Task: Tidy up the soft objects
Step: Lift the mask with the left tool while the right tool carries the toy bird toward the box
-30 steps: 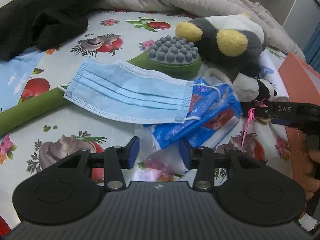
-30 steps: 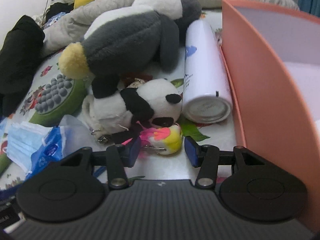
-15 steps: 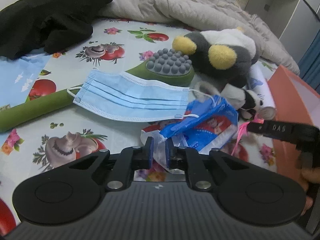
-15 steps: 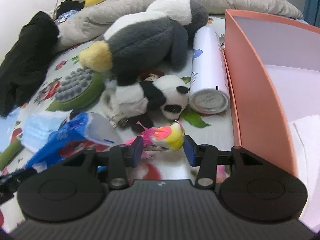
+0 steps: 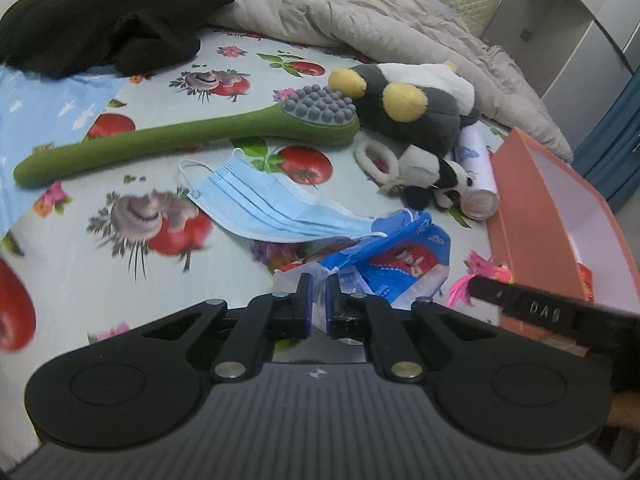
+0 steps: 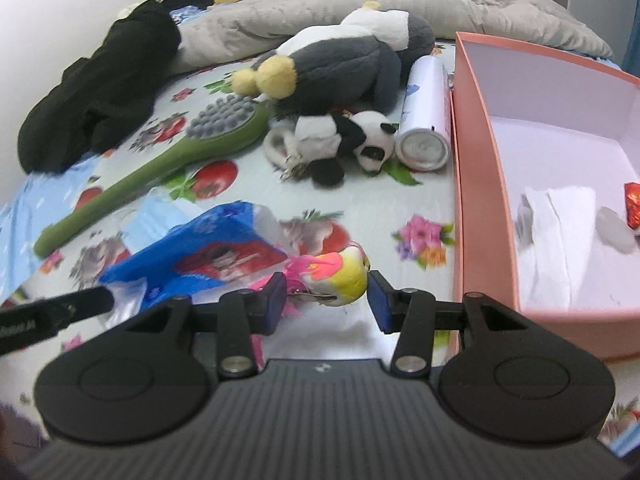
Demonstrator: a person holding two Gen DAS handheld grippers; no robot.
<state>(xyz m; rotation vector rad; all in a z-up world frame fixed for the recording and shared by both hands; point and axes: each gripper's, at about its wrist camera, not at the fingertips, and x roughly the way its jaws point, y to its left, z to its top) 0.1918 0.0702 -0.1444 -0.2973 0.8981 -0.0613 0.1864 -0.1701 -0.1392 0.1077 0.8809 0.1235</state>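
Observation:
My left gripper (image 5: 318, 306) has its jaws closing on the clear plastic end of a blue tissue pack (image 5: 400, 264), which it holds raised off the bedsheet. A blue face mask (image 5: 272, 204) trails from under the pack's far edge. In the right wrist view, my right gripper (image 6: 328, 300) is shut on a small yellow and pink toy bird (image 6: 340, 274), held above the sheet just left of the pink box (image 6: 476, 184). The blue tissue pack (image 6: 208, 248) hangs to its left. A grey penguin plush (image 5: 408, 104) and a small panda plush (image 5: 432, 172) lie farther back.
A green long-handled massage brush (image 5: 160, 140) lies across the sheet. A white spray can (image 5: 476, 168) rests beside the box. Black clothing (image 5: 120, 20) and a grey quilt (image 5: 380, 12) fill the back. White cloth (image 6: 560, 232) lies inside the box.
The left jaws closed on the pack's plastic end and lifted it back. The right gripper carried the toy bird up and away from the panda, toward the box.

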